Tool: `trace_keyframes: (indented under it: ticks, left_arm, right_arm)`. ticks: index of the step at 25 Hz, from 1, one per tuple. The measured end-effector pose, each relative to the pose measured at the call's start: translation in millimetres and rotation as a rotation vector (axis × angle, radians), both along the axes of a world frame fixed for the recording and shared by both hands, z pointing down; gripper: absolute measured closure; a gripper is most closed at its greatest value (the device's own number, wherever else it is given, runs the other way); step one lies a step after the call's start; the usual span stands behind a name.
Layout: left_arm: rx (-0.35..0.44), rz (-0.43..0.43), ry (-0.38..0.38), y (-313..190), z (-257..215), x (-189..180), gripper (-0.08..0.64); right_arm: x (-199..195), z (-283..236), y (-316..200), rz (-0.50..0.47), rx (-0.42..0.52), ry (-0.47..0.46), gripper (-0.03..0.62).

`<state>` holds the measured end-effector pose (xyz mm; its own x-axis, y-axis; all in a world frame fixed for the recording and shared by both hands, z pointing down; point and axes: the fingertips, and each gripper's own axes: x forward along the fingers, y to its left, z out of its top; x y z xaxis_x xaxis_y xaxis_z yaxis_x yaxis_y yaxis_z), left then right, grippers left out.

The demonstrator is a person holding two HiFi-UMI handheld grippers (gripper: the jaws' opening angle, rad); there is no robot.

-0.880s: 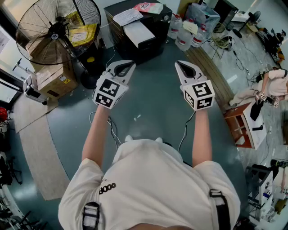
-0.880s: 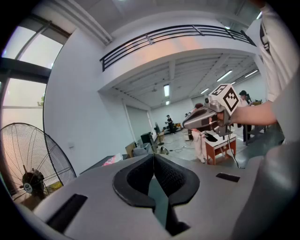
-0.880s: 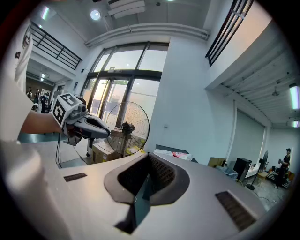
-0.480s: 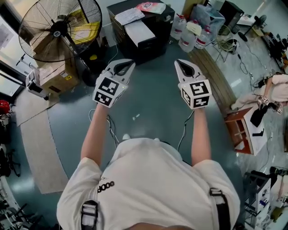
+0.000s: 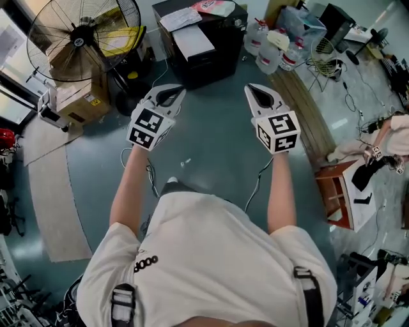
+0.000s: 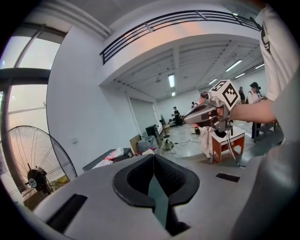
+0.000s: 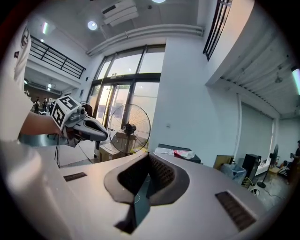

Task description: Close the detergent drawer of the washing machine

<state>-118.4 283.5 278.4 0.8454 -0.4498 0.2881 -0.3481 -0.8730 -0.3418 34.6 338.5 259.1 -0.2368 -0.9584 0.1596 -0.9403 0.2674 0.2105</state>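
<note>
Teal workshop floor (image 5: 214, 137) below — left hand-held gripper (image 5: 179, 91) and right hand-held gripper (image 5: 252, 90) both fully closed, empty

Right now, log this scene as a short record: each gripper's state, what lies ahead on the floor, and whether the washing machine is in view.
left gripper: shut, empty, held out in the air
right gripper: shut, empty, held out alongside
ahead: floor fan, cardboard box, black cabinet with papers on top, water bottles
washing machine: not visible in any view
</note>
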Motion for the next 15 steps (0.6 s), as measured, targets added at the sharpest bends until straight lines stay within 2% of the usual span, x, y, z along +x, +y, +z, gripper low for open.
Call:
trace_keyframes:
  ticks: [8,12,15]
  left_arm:
    - [-0.005,0.013,-0.001,-38.6,7.3,24.2,0.541]
    - [-0.009,0.032,0.002,-88.3,17.0,31.5,0.541]
    - [0.025,0.055,-0.003,-141.5,14.4,39.7,0.541]
  right_arm:
    - [29.4,9.7,-30.7,0.028,-0.01,0.002,0.595]
    - [35.6,20.7,-72.5,0.056,-0.027,0.013,0.595]
    - [40.6,24.2,-120.7,0.082,-0.03,0.003,0.595]
